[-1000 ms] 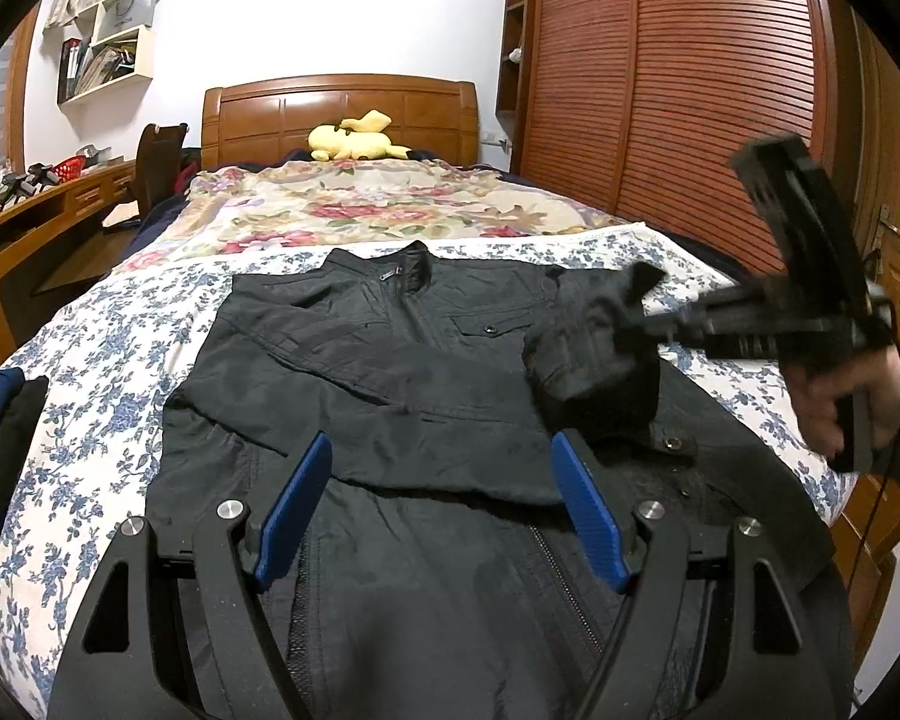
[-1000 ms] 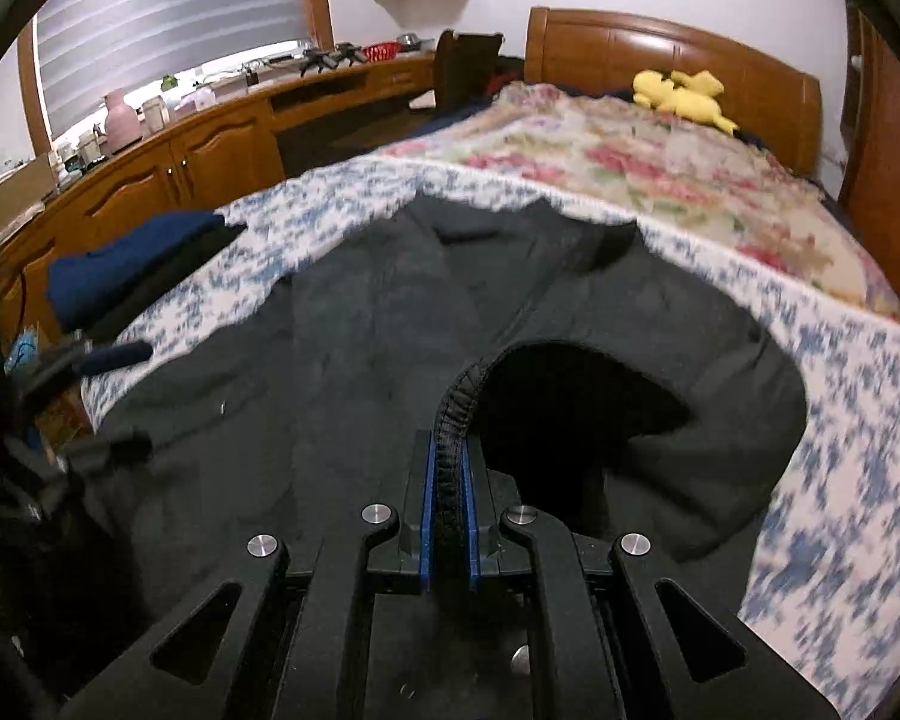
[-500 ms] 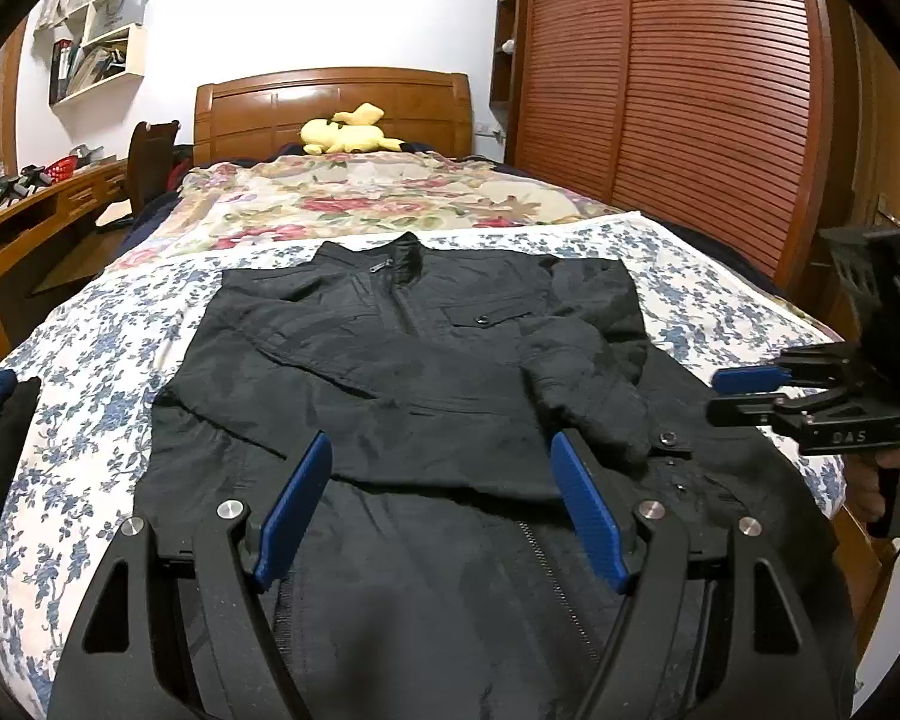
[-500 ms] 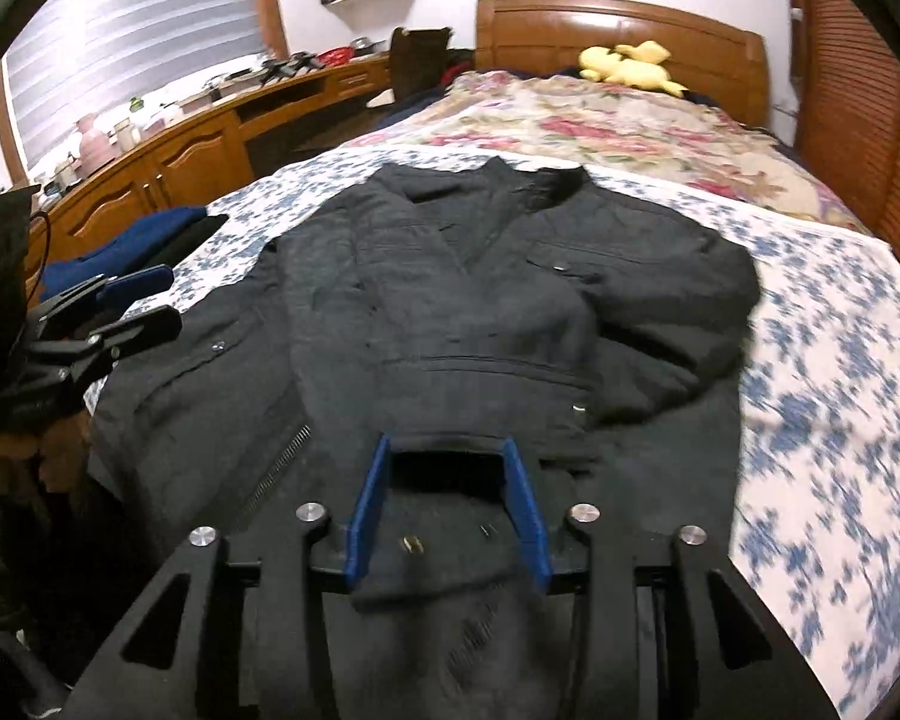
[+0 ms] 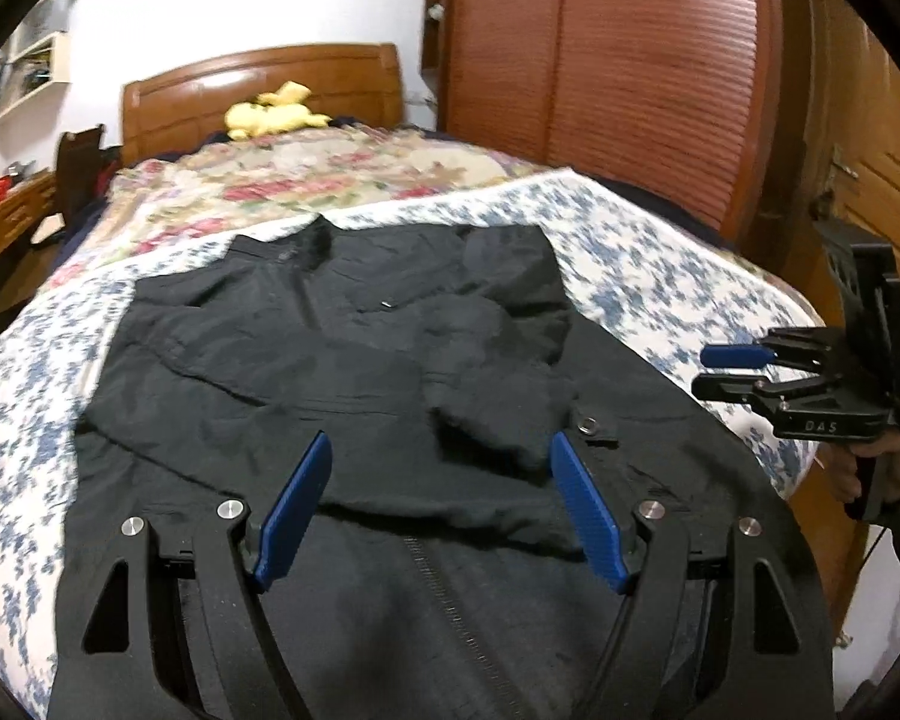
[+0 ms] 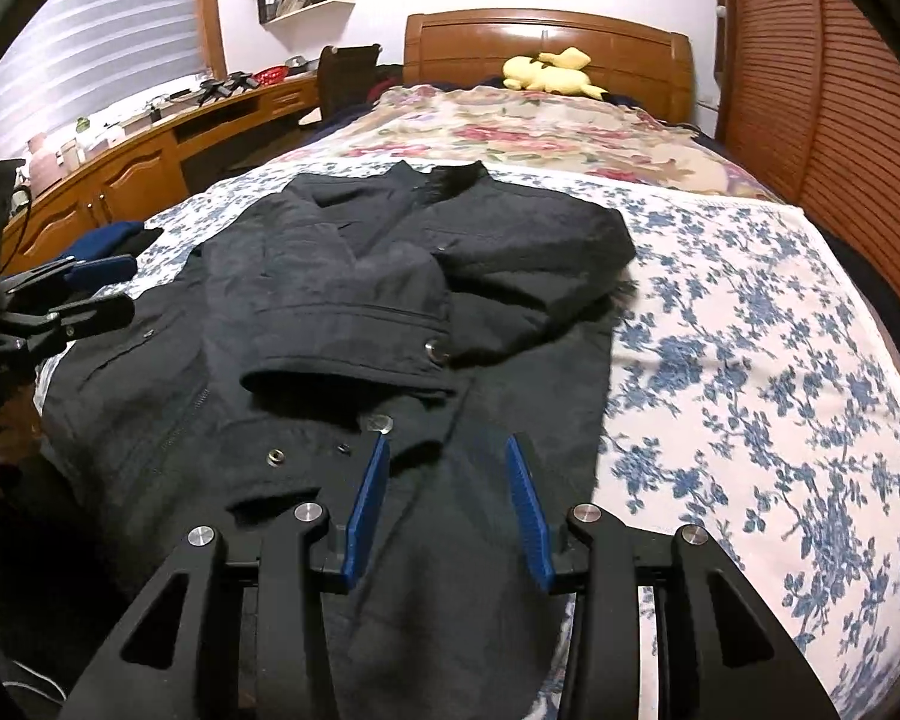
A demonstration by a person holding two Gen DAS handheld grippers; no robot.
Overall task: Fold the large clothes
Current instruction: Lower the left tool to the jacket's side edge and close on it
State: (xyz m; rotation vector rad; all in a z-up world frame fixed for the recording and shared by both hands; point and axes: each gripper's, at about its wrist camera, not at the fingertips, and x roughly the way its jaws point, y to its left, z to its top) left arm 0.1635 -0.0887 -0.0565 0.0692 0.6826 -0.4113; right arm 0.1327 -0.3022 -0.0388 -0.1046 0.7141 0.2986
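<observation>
A yellow plush toy is seen against the wooden headboard at the top of the frame, behind a floral quilt. A blue-flowered bedsheet fills the right, louvred wardrobe doors stand beyond, and a wooden desk lines the left.

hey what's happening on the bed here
A person is folding a black jacket laid flat on the floral bedspread, with a two-finger tool in each hand. Both sleeves are already folded across the chest. The right tool has just opened and holds nothing; the left tool is also open and empty. Both hover over the jacket's lower part, which is not yet folded.
</observation>
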